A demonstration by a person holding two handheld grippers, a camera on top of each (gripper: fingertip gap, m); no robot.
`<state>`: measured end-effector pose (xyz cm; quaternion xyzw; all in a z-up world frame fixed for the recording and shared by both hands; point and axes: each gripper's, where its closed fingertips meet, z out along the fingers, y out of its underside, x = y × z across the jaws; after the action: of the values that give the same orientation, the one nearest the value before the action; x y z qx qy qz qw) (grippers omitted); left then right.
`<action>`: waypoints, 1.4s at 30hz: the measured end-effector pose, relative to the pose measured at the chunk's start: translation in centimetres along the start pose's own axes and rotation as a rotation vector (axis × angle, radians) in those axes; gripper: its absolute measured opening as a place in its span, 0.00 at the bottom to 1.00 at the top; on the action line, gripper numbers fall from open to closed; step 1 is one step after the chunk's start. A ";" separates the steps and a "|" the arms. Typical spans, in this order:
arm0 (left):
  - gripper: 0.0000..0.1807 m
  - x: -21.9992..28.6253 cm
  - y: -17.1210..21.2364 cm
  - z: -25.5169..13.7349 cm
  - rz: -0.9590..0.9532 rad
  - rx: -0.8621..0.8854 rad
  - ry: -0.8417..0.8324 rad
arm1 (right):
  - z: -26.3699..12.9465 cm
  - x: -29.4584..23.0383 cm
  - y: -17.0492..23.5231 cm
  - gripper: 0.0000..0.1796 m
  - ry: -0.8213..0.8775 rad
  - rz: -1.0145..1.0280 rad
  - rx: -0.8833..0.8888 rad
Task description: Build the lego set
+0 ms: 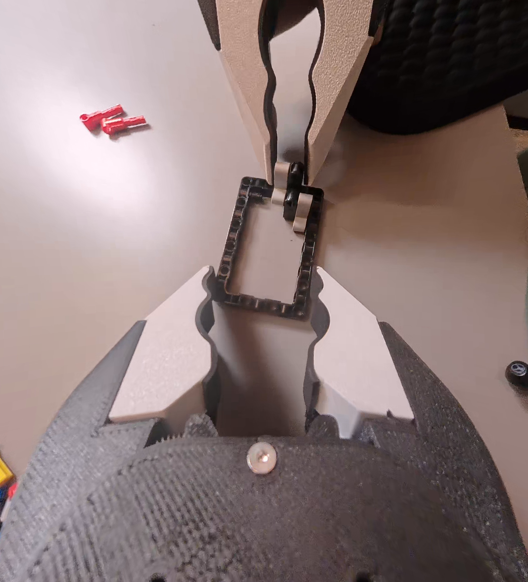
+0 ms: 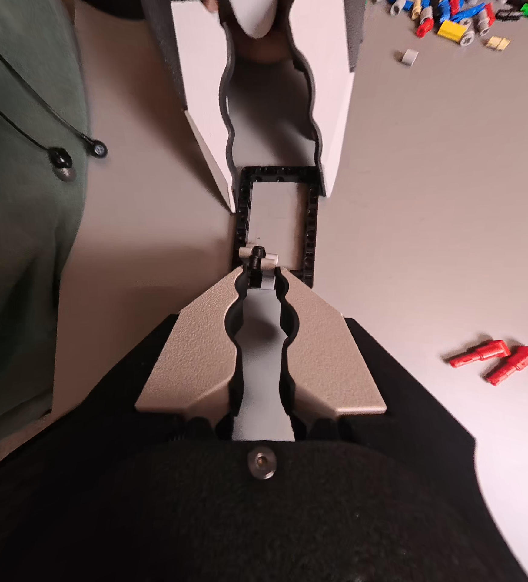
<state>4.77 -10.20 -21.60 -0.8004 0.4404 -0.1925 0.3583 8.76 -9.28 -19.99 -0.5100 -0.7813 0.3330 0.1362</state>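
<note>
A black rectangular lego frame (image 1: 234, 233) lies on the pale table. My left gripper (image 1: 262, 277) is shut on its near short end, one finger on each long side. It also shows in the right wrist view (image 2: 311, 226). My right gripper (image 2: 261, 277) is shut on a small grey and black connector piece (image 2: 258, 261) and holds it at the frame's end opposite the left gripper. In the left wrist view that piece (image 1: 291, 195) sits at the frame's far end under the right gripper (image 1: 287, 176).
Two red pins (image 1: 113, 119) lie on the table left of the frame, also in the right wrist view (image 2: 498, 359). A pile of loose coloured lego parts (image 2: 457, 19) lies beyond the left gripper. A person's green sleeve with black cords (image 2: 20, 157) is at the left. Spacing between my two grippers at the tips: around 5 cm.
</note>
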 end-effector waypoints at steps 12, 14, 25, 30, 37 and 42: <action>0.42 0.3 -0.2 -1.2 -0.053 0.067 -0.004 | -0.7 0.5 -0.7 0.12 -0.034 -0.046 0.037; 0.42 0.3 0.2 -1.2 -0.055 0.066 0.013 | -1.1 0.2 -1.1 0.12 -0.040 -0.089 0.018; 0.32 0.1 0.6 -1.0 -0.011 0.042 0.005 | 0.1 0.2 -0.3 0.08 -0.089 -0.177 -0.154; 0.32 -0.2 0.3 -1.2 0.041 0.058 -0.050 | -0.3 0.7 -1.2 0.08 -0.069 -0.091 0.029; 0.31 -0.7 -0.3 -1.8 0.178 0.095 -0.148 | -0.8 1.8 -2.5 0.08 0.074 0.026 0.342; 0.31 -0.3 0.2 -1.4 0.154 0.064 -0.109 | -0.2 1.4 -2.1 0.08 0.037 0.040 0.303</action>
<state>3.64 -10.60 -20.77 -0.7615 0.4741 -0.1345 0.4210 6.75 -8.55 -18.64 -0.5050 -0.7091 0.4406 0.2193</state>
